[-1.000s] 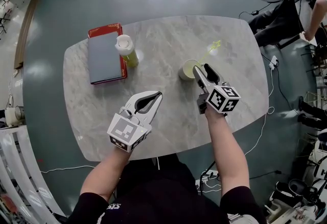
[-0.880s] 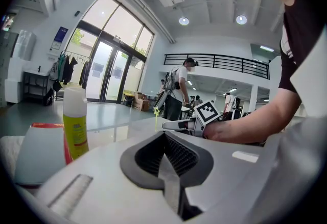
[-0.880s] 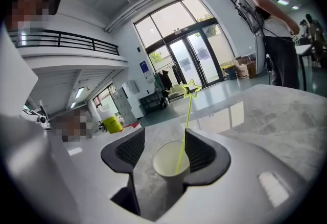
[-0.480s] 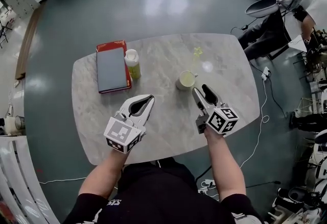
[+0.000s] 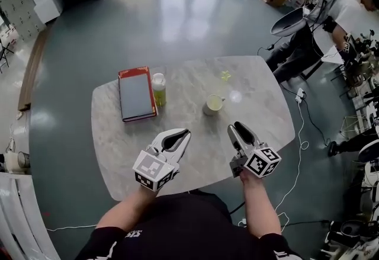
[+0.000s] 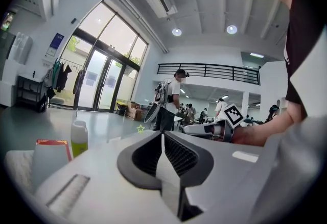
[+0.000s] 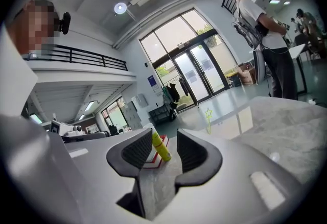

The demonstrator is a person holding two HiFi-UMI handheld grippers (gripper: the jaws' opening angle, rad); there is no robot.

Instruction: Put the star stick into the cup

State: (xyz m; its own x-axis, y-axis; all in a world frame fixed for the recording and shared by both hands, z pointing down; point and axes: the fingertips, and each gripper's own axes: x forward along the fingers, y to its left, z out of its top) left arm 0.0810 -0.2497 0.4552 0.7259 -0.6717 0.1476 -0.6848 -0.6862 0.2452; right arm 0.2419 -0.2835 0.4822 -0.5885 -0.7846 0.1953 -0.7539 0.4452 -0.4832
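A pale cup (image 5: 213,103) stands near the middle of the marble table (image 5: 260,116). The yellow-green star stick (image 5: 225,76) stands in it and leans to the far right. The stick's star also shows small in the right gripper view (image 7: 208,114) and in the left gripper view (image 6: 141,128). My right gripper (image 5: 237,127) hovers in front of the cup, apart from it. Its jaws have just been closing, a gap remains, and nothing is between them (image 7: 164,134). My left gripper (image 5: 184,132) floats to the cup's near left, jaws shut and empty (image 6: 162,135).
A grey book with a red cover (image 5: 137,94) lies at the table's far left, with a yellow-green bottle (image 5: 159,88) beside it. A person (image 5: 343,7) stands off the far right corner near chairs. A cable (image 5: 303,128) lies on the floor to the right.
Both grippers have pulled back from the cup toward me and risen. The right jaws have narrowed. The table looks smaller and farther away.
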